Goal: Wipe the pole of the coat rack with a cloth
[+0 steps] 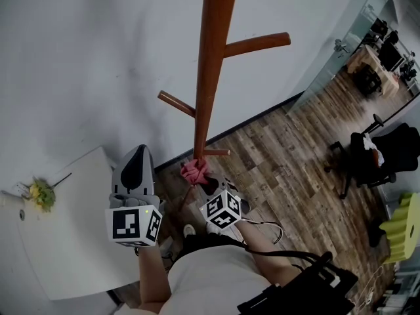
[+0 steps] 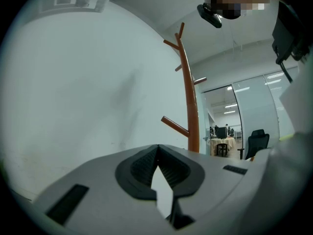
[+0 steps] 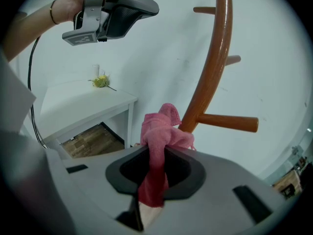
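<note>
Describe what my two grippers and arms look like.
The left gripper and right gripper have grey shells with black ribbed pads lining the jaws. Each carries a white cube printed with black square markers. A black cable trails from the left one. The person wears a thin bracelet and a white top.

The pole (image 1: 209,64) is cut off by the top edge in the head view, and its foot is hidden behind the cloth (image 1: 195,170) and the right claw (image 1: 203,184). In the left gripper view its foot is covered by the left claw (image 2: 157,173). The cloth's lower end is lost between the right claw's jaws. A yellow thing (image 1: 42,193) left of the left claw is too small to be identified.
</note>
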